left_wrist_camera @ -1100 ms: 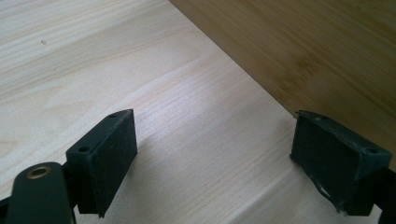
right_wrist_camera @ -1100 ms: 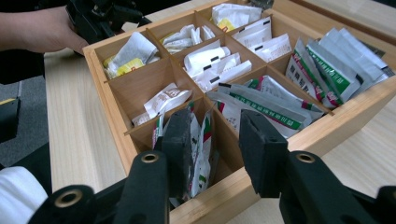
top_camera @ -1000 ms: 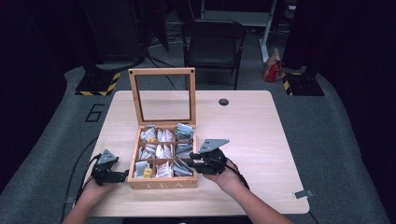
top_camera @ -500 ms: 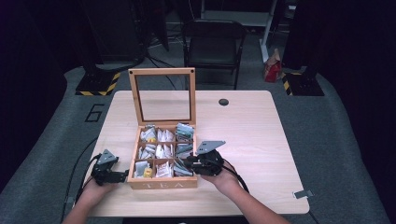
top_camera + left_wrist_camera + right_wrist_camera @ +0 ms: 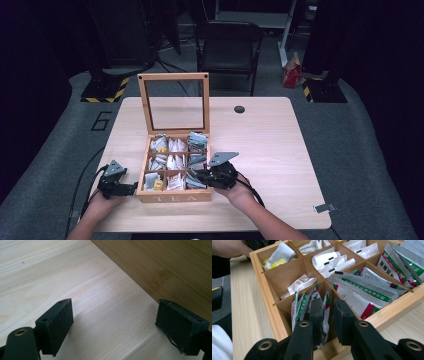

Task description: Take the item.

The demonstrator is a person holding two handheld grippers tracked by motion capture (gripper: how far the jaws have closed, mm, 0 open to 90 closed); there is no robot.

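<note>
In the high view a wooden tea box (image 5: 172, 196) is sitting at the lower centre of the frame on the desk (image 5: 280, 150), its glass lid (image 5: 174, 102) standing upright at the far side. The right hand-held gripper (image 5: 200, 176) is reaching into the box's near right compartment, just right of centre, with the person's right hand (image 5: 240, 192) gripping it from below. In the right gripper view its jaws are dipping into that compartment at the lower centre of the frame, and a green-and-red sachet (image 5: 326, 312) is standing upright between them; the jaws have just been closing and are now narrow, with the left pad lying against the sachet, though I cannot tell whether the right pad is pressing on it yet. More sachets (image 5: 364, 290) of the same kind are lying tilted in the compartment at centre right, and white tea bags (image 5: 329, 260) are filling the compartments toward the top. The left hand-held gripper (image 5: 131, 189) is resting at the lower left of the high view, just beside the box's left wall. In the left gripper view its jaws are standing wide apart over bare desk, holding nothing, with the right jaw close against the box wall (image 5: 175, 270) at the upper right
</note>
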